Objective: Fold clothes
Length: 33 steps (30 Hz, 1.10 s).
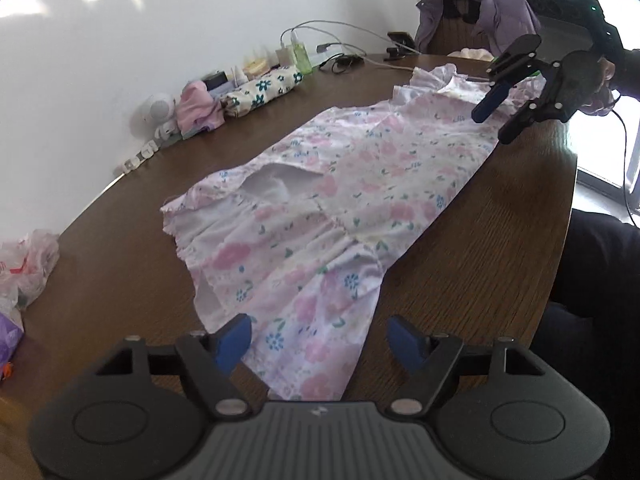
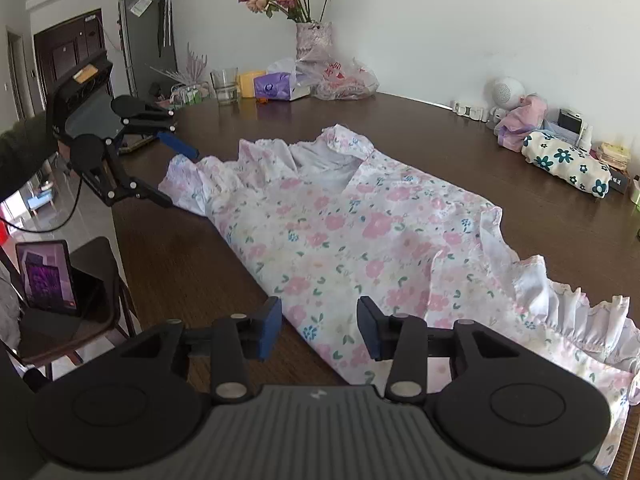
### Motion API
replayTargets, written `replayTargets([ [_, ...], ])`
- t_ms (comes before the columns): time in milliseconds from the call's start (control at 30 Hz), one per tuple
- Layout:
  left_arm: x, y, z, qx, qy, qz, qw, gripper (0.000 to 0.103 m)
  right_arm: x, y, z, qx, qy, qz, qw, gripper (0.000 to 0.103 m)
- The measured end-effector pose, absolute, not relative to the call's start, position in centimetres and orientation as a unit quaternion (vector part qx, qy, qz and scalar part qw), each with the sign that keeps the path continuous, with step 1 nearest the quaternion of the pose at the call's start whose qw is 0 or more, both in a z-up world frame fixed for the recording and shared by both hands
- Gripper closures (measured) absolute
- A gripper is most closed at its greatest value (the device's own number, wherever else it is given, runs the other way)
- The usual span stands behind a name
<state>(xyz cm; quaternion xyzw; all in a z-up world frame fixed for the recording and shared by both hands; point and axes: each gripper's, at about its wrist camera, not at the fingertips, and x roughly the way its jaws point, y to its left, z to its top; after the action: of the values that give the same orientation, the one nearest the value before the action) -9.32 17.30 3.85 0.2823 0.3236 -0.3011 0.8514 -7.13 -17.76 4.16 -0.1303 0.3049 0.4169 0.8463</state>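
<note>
A white dress with pink and blue flowers [image 1: 340, 200] lies spread along the brown wooden table [image 1: 480, 260], one long side folded over itself. My left gripper [image 1: 320, 342] is open just above the sleeve end nearest it, holding nothing. My right gripper [image 2: 318, 328] is open over the folded long edge of the dress [image 2: 360, 240] near the frilled hem. In the left wrist view the right gripper [image 1: 490, 120] hovers over the far end of the dress; in the right wrist view the left gripper [image 2: 182, 178] hovers by the frilly sleeve.
Along the wall stand a flowered pouch [image 1: 264, 88], pink cloth [image 1: 198, 108], bottles and cables [image 1: 320, 48]. A vase of roses [image 2: 310, 40], a glass [image 2: 226, 86] and plastic bags [image 2: 344, 80] stand at the table end. A chair with a tablet [image 2: 46, 276] stands beside the table.
</note>
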Motion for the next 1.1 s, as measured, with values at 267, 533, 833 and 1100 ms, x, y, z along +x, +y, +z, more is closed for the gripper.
replayTargets([
  [267,-6.5,18.9,3.3,0.301,0.363,-0.301,0.829,0.086,-6.7,-15.5,2.0,-0.181,0.297,0.424,0.836,0.086],
  [533,-6.3,18.7,3.2,0.341,0.374,-0.312,0.804,0.098,-5.3,-16.9,2.0,-0.140,0.321,0.427,0.834,0.100],
  [833,-6.0,20.2,3.4,0.357,0.380,-0.295,0.801,0.099,-6.2,-17.0,2.2,-0.136,0.329,0.418,0.836,0.100],
  [1100,-7.0,23.2,8.5,0.252,0.323,-0.286,0.866,0.068,-6.3,-16.9,2.5,-0.132,0.332,0.416,0.837,0.100],
])
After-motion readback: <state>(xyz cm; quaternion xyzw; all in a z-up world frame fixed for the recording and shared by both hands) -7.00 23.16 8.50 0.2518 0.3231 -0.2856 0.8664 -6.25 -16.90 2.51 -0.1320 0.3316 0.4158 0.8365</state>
